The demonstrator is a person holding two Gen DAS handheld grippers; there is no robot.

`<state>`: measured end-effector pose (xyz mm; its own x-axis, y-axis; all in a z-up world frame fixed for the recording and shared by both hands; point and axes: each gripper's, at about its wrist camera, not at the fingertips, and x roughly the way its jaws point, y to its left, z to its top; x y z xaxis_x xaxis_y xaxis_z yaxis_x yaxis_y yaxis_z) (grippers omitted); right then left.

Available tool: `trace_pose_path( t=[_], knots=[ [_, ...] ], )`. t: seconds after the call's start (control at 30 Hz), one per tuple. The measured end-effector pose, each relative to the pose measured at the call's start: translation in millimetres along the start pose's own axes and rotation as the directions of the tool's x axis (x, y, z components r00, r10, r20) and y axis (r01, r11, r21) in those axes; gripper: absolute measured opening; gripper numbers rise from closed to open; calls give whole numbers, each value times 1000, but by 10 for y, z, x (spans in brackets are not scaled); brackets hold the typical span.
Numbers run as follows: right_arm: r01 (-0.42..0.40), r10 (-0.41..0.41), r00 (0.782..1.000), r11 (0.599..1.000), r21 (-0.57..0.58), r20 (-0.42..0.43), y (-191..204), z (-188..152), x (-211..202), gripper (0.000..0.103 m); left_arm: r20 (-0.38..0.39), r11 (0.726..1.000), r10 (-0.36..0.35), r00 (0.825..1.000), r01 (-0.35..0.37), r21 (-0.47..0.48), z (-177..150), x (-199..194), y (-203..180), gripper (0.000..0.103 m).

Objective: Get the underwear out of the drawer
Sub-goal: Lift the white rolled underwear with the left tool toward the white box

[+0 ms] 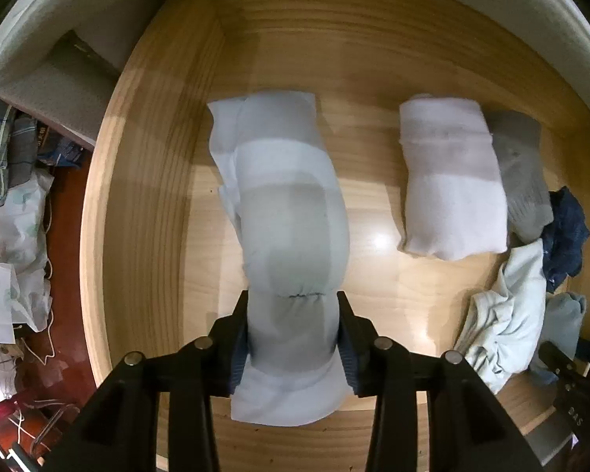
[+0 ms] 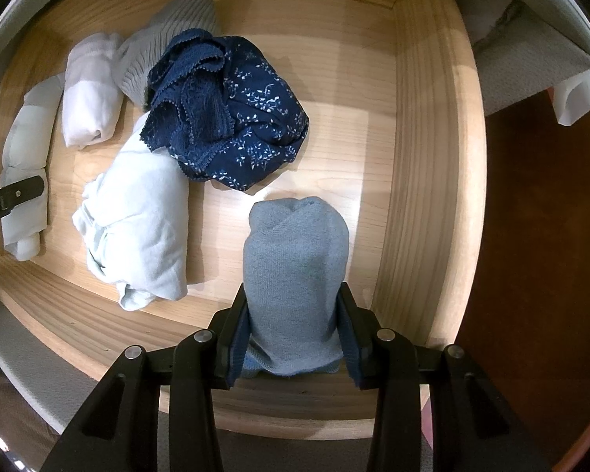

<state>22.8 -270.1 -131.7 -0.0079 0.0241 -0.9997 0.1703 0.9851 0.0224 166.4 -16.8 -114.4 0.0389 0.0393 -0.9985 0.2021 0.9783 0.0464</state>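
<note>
While the left tool (image 1: 293, 338) is clamped on a pale rolled garment (image 1: 287, 236) at the frame's centre, bare drawer floor (image 1: 373, 275) lies open to its right. Right tool (image 2: 293, 334) is clamped on a blue-grey roll (image 2: 295, 275) at lower centre, near the drawer's right wall (image 2: 424, 196); navy floral underwear (image 2: 255, 126) sits above it, apart.

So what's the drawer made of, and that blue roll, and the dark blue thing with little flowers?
The drawer looks like pale wood: grain lines run along it, and its smooth floor shines under the light. The blue roll in the right gripper seems soft knitted fabric, with a fine fuzzy texture. The dark blue piece looks like thin printed cloth with a lacy, scalloped edge.
</note>
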Motion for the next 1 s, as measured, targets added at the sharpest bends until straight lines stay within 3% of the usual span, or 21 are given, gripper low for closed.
trace_pose_path(
  t=[0.3,1.0],
  knots=[
    [2,-2,1000,1000,0,-1,3,3,-1,37,15,999,29,999,-29,40,2,-114,-127,31],
    [12,-12,1000,1000,6,-1,19,1,15,37,70,990,4,998,-14,141,-214,-757,-224,31]
  ],
)
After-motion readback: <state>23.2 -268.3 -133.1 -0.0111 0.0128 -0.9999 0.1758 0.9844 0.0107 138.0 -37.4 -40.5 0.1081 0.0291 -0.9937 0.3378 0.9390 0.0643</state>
